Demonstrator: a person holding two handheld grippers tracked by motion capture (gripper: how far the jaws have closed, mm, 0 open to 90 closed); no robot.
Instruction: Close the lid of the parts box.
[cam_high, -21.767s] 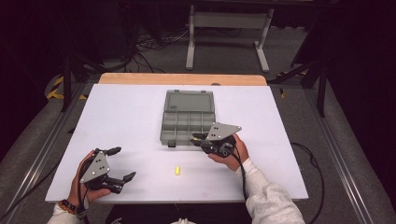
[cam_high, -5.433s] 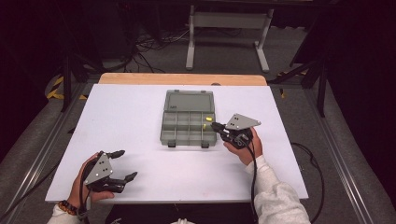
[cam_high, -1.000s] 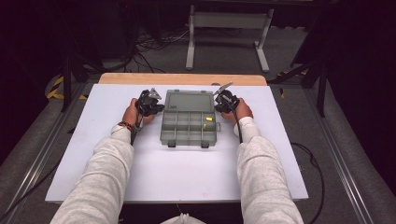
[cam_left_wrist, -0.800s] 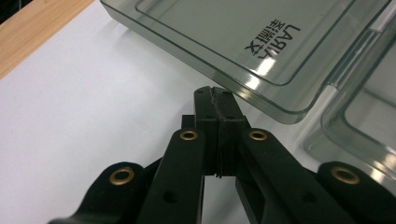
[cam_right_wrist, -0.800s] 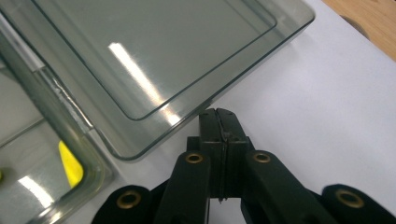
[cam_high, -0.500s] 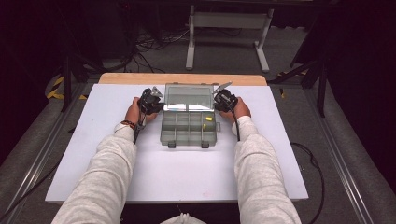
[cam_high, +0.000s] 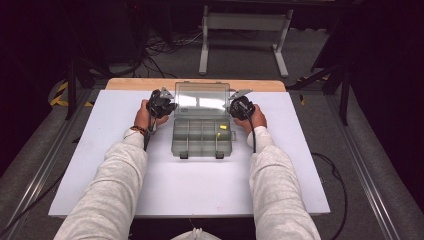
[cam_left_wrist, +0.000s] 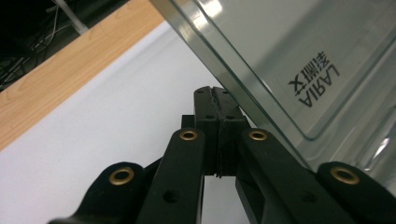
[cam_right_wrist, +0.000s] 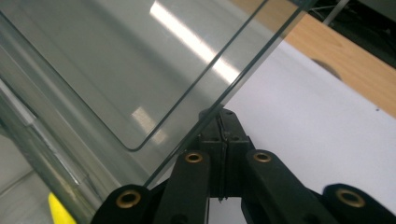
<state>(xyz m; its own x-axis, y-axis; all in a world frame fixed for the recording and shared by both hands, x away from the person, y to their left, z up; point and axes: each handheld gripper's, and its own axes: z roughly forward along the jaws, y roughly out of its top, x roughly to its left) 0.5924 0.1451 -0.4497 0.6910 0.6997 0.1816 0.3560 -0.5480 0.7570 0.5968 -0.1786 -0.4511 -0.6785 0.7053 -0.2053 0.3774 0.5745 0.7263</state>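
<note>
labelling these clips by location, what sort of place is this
Probably a lab or studio set up for recording: a white table in a dark room, loose cables on grey carpet, a metal stand behind, handheld grippers working a clear organiser box.

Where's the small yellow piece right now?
In the high view, the small yellow piece lies inside the grey compartment box, in a right-hand compartment of its middle row, below the raised clear lid and near the right gripper.
</note>
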